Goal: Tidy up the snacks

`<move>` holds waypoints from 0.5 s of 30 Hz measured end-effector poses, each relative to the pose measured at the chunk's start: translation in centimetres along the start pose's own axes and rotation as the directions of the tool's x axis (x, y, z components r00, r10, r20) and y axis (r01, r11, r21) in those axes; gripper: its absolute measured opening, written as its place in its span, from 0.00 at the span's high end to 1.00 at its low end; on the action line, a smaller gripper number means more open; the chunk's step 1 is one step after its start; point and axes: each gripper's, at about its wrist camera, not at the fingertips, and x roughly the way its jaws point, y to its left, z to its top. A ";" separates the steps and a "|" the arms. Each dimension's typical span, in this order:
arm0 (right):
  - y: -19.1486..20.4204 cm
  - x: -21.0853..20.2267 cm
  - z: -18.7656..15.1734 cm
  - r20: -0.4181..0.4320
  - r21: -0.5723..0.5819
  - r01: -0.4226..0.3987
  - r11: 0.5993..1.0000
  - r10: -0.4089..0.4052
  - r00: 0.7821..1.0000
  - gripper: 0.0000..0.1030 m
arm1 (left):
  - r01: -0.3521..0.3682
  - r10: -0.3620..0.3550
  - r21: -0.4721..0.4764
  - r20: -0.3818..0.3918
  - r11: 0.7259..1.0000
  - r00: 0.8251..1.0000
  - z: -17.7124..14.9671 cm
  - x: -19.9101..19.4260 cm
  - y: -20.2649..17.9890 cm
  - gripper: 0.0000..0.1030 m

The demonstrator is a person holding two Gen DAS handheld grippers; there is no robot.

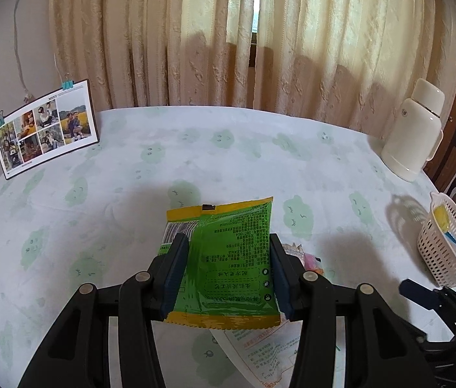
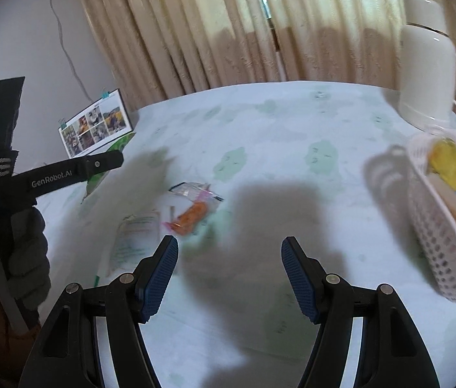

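Note:
My left gripper [image 1: 228, 252] is shut on a green and yellow snack packet [image 1: 228, 258] and holds it above the table. My right gripper [image 2: 229, 252] is open and empty, low over the table. A white perforated basket [image 2: 438, 252] lies tipped at the right with yellow, white and blue snacks inside; it also shows in the left wrist view [image 1: 447, 252]. An orange snack in clear wrap [image 2: 192, 215] and a white packet [image 2: 134, 236] lie left of my right gripper. The green packet's edge [image 2: 121, 144] shows behind the left gripper.
A white thermos jug [image 1: 412, 135] stands at the back right, also in the right wrist view [image 2: 428, 64]. A photo calendar [image 1: 43, 129] stands at the back left. Curtains hang behind the round table [image 1: 195, 148] with its green-patterned cloth.

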 end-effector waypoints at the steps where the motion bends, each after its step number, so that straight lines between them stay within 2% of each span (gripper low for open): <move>1: 0.3 0.2 0.2 -0.004 -0.002 0.002 1.000 -0.002 1.000 0.35 | 0.000 0.000 -0.001 0.003 1.000 1.000 0.0 -0.1 0.0 0.56; 10: 3.0 4.1 1.9 -0.069 -0.024 0.030 0.999 -0.031 0.997 0.36 | 0.020 -0.020 -0.008 0.015 1.000 1.000 0.0 -0.9 0.2 0.56; 15: 4.4 6.3 2.7 -0.104 -0.035 0.031 0.999 -0.034 0.994 0.51 | 0.021 -0.021 -0.019 0.004 1.000 1.000 0.0 -0.8 0.3 0.56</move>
